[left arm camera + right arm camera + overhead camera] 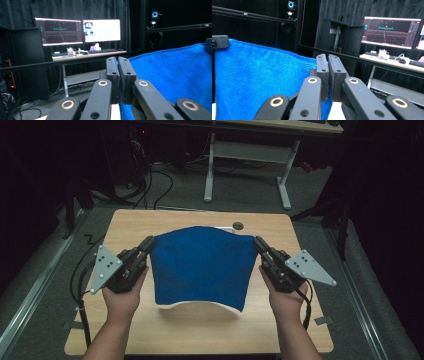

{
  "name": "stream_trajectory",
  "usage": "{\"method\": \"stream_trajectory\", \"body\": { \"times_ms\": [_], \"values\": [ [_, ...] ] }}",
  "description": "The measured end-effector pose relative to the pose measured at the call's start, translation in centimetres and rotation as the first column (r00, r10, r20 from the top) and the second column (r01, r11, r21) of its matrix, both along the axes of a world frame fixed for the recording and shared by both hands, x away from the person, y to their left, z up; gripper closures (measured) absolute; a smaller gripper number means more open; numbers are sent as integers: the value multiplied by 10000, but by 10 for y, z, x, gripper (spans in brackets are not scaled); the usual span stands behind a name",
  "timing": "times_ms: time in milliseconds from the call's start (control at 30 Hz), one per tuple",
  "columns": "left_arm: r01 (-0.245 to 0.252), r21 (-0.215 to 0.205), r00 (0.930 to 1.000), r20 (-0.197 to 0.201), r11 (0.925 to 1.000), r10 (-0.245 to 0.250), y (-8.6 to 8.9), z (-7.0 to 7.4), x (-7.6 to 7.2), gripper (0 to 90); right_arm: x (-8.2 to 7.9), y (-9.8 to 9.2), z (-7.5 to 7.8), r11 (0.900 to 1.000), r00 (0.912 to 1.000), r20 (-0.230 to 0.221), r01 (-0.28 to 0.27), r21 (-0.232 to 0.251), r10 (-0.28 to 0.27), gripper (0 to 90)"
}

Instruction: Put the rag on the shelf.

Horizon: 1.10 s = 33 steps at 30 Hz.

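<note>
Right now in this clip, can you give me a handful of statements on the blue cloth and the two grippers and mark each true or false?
1. The blue terry cloth is held up between the left gripper and the right gripper. True.
2. The left gripper's jaws stand wide open beside the cloth. False: they are shut on its edge.
3. The cloth lies flat on the light wooden table. False: its top edge is lifted and its bottom edge hangs down toward the table.
4. Each gripper grips an upper corner of the cloth. True.
5. The cloth is red. False: it is blue.
</note>
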<state>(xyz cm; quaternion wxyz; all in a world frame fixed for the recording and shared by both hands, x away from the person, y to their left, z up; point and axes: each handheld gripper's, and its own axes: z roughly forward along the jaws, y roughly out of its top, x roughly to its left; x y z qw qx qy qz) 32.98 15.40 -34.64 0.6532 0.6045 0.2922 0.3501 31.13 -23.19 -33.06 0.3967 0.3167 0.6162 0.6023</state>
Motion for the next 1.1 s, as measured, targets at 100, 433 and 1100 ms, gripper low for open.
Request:
{"method": "stream_trajectory", "body": {
  "times_ms": [100,433,1100],
  "values": [
    [-138,-97,9999,37,9999,138,3,6,7,880,3,0,4,10000,10000,47,81,-35,-80,884],
    [-275,-186,9991,-324,9994,269,7,11,27,881,15,-4,13,9997,9998,-47,218,119,-217,886],
    [-968,1248,9903,-869,9874,1081,-9,27,114,882,84,-5,37,9969,9964,-520,697,375,-677,887]
  ]
}}
